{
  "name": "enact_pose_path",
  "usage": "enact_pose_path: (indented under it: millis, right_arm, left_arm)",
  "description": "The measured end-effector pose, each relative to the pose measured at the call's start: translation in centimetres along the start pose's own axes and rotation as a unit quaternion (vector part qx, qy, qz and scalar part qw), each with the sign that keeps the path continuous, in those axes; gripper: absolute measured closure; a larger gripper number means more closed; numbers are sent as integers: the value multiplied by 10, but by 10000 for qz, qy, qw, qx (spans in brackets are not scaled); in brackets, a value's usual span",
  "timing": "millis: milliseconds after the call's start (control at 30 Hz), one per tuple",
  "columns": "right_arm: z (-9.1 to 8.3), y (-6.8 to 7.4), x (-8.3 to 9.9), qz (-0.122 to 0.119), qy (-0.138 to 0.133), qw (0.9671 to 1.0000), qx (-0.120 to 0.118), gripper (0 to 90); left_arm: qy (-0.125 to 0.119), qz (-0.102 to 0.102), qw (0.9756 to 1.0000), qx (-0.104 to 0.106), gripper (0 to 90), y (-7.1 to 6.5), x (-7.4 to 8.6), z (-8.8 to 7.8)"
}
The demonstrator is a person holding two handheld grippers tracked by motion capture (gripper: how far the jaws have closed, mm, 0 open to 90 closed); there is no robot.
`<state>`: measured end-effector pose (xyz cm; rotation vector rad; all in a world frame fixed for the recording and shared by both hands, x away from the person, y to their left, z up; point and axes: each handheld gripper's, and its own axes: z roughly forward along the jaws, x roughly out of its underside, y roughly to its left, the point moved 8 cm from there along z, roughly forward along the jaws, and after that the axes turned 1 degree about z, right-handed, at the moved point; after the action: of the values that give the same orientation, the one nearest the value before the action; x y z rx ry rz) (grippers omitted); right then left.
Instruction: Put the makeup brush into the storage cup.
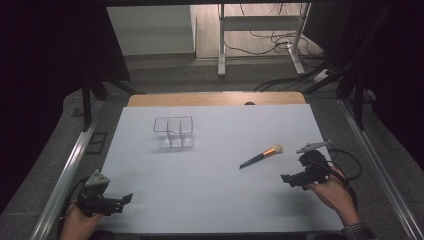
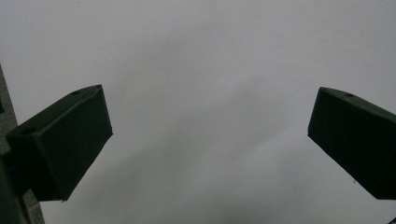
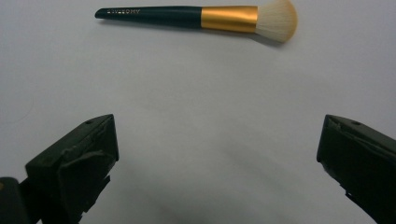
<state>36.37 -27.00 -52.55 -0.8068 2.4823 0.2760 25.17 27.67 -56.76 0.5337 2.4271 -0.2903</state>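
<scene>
White sheeting covers the surface (image 1: 210, 195), and on it the makeup brush (image 3: 201, 16) lies flat, handle dark, ferrule gold, bristles pale, just ahead of the right gripper (image 3: 217, 154), whose fingers are spread wide and empty, probably lined up for a pickup. The left gripper (image 2: 210, 140) waits released near the near-left edge. A clear divided organizer (image 1: 173, 132) stands well apart, with open room between.
</scene>
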Motion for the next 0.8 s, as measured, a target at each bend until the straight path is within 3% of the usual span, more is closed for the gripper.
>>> enact_pose_path:
  millis: [800]
  right_arm:
    - [13, -8, -26, -263, 350, 9989, 173, 0]
  left_arm:
    - [31, 13, 10000, -21, 4, 0, 0, 1]
